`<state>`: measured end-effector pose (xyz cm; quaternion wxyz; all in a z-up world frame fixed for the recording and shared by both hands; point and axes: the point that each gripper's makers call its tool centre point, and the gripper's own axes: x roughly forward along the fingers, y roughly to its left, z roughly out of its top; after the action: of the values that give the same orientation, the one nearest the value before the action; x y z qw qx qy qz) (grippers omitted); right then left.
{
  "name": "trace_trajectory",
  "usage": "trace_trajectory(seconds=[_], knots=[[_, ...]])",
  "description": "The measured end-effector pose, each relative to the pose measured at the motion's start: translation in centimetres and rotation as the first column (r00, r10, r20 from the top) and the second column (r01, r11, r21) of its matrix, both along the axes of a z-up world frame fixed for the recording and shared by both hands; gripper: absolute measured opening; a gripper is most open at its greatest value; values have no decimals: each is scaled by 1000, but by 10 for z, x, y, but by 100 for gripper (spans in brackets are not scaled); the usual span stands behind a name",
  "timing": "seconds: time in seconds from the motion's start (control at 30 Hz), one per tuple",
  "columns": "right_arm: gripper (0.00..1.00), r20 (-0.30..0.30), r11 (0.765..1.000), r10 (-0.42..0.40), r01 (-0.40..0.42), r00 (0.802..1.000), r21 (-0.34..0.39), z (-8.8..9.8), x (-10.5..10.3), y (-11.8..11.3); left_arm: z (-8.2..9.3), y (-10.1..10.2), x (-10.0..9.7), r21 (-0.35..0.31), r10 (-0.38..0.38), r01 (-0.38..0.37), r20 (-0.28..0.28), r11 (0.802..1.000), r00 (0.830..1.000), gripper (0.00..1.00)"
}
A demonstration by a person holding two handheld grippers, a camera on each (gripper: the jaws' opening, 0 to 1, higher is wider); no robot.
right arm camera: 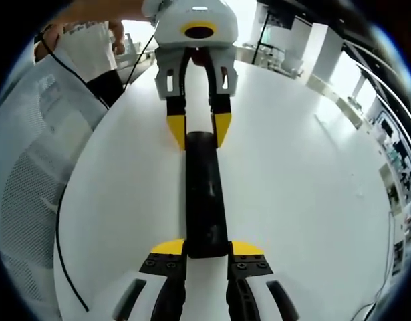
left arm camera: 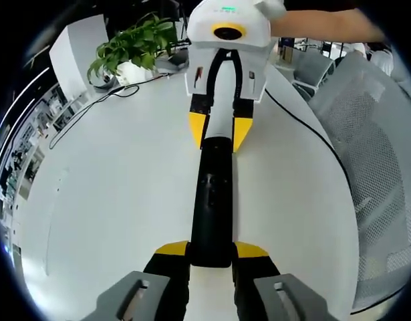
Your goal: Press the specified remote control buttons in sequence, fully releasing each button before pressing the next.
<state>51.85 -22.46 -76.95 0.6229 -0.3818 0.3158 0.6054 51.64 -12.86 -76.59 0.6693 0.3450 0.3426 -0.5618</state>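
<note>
White round table (left arm camera: 111,200) — smooth, glossy top, curved edge visible in both gripper views. Landmark: the black remote control (left arm camera: 212,200), lying lengthwise near the table's middle, its ends between yellow-tipped jaws. Beyond the remote's far end in the left gripper view, to the left, a potted green plant (left arm camera: 128,47) stands at the table's rim. A black cable (left arm camera: 305,127) — thin, curving — runs across the surface right of the remote.

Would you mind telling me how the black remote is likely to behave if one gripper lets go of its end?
The remote is long, narrow and looks rigid, so it should not sag. With the left gripper and right gripper each clamping one end, a release would probably let the free end swing or drop to the white table. Its glossy casing may slip between the jaws.
</note>
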Motion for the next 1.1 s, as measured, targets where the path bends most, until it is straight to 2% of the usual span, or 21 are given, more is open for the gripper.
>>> trace_trajectory(seconds=[0.33, 0.67, 0.83, 1.1], knots=[[20, 46, 1000, -10, 10, 999, 13, 14, 19, 1, 12, 1, 19, 2, -2, 1, 41, 1000, 999, 23], [20, 119, 1000, -21, 19, 993, 15, 32, 65, 4, 29, 5, 65, 15, -2, 1, 107, 1000, 994, 23], [20, 133, 999, -29, 27, 991, 22, 33, 86, 8, 31, 7, 85, 18, -4, 2, 123, 1000, 992, 23], [20, 153, 999, -47, 43, 987, 29, 24, 113, 13, 23, 13, 115, 32, -11, 7, 148, 999, 989, 23]])
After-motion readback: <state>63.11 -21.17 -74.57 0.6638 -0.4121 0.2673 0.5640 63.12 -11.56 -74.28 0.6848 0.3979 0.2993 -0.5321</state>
